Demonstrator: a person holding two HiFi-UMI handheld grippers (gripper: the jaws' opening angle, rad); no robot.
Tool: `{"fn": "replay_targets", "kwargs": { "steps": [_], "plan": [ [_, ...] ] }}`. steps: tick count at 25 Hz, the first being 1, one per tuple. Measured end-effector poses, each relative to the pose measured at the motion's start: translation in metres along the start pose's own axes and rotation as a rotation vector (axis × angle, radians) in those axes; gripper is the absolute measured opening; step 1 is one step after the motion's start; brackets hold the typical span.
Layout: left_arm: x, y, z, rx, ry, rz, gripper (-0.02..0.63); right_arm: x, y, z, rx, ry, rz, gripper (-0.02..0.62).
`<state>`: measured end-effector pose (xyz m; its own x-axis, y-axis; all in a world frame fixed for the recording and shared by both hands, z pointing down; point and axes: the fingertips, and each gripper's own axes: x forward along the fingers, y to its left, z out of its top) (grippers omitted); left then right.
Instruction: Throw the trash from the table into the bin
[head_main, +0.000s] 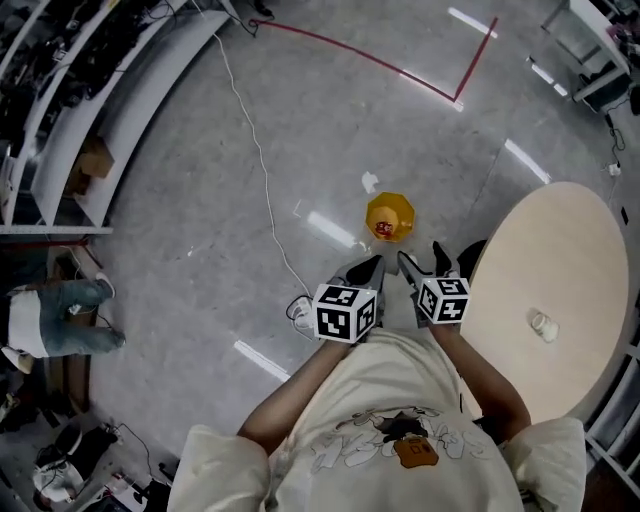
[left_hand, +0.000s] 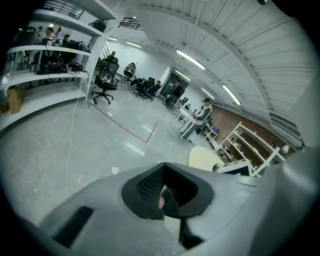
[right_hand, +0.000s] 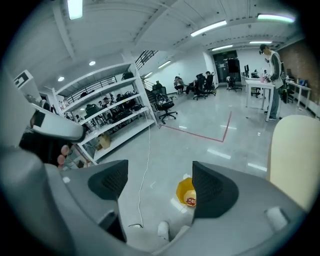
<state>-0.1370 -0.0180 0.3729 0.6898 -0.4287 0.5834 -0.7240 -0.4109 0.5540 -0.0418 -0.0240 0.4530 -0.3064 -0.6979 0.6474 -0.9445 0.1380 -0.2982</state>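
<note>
A yellow bin (head_main: 389, 216) stands on the grey floor, with a red scrap inside. My left gripper (head_main: 366, 271) hangs above the floor just left of the bin. In the left gripper view its dark pads (left_hand: 150, 186) meet, so the left gripper (left_hand: 164, 194) is shut. My right gripper (head_main: 437, 257) hovers beside the bin's right side, between it and the round beige table (head_main: 565, 260). A small pale piece of trash (head_main: 543, 325) lies on that table. In the right gripper view the right gripper (right_hand: 159, 187) stands open and empty, with the bin (right_hand: 186, 192) showing in the gap.
A white cable (head_main: 262, 170) runs across the floor toward my shoe (head_main: 300, 312). Red tape (head_main: 400, 70) marks the floor farther off. White shelving (head_main: 90, 130) lines the left side, and a person (head_main: 55, 318) sits near it. More racks (head_main: 590, 50) stand at the far right.
</note>
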Motion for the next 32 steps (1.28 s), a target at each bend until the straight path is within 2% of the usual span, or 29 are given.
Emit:
{"fn": "replay_targets", "kwargs": {
  "steps": [3,7,10,13,16,19,23,28,32],
  "plan": [
    [-0.012,-0.003,0.006,0.056,-0.011,-0.04,0.0,-0.025,0.015,0.002,0.058,-0.085,-0.039,0.408],
    [-0.016,-0.004,0.01,0.063,-0.011,-0.091,0.0,-0.045,0.02,0.016,0.063,-0.166,-0.089,0.403],
    [-0.014,-0.005,0.004,0.075,0.01,-0.145,0.0,-0.063,0.009,0.019,0.104,-0.218,-0.174,0.397],
    [-0.005,-0.017,-0.021,0.074,0.067,-0.223,0.0,-0.096,-0.002,-0.01,0.155,-0.23,-0.279,0.394],
    [-0.001,-0.031,-0.021,0.071,0.093,-0.264,0.0,-0.115,-0.005,-0.019,0.169,-0.211,-0.321,0.391],
    [0.002,-0.048,-0.028,0.094,0.136,-0.309,0.0,-0.137,-0.014,-0.038,0.236,-0.198,-0.375,0.391],
    [-0.001,-0.061,-0.039,0.118,0.151,-0.315,0.0,-0.163,-0.037,-0.052,0.288,-0.204,-0.428,0.39],
    [0.003,-0.073,-0.034,0.14,0.139,-0.292,0.0,-0.184,-0.065,-0.06,0.338,-0.237,-0.465,0.39],
    [0.017,-0.113,-0.043,0.182,0.152,-0.323,0.0,-0.218,-0.097,-0.065,0.365,-0.283,-0.508,0.39]
  ]
}}
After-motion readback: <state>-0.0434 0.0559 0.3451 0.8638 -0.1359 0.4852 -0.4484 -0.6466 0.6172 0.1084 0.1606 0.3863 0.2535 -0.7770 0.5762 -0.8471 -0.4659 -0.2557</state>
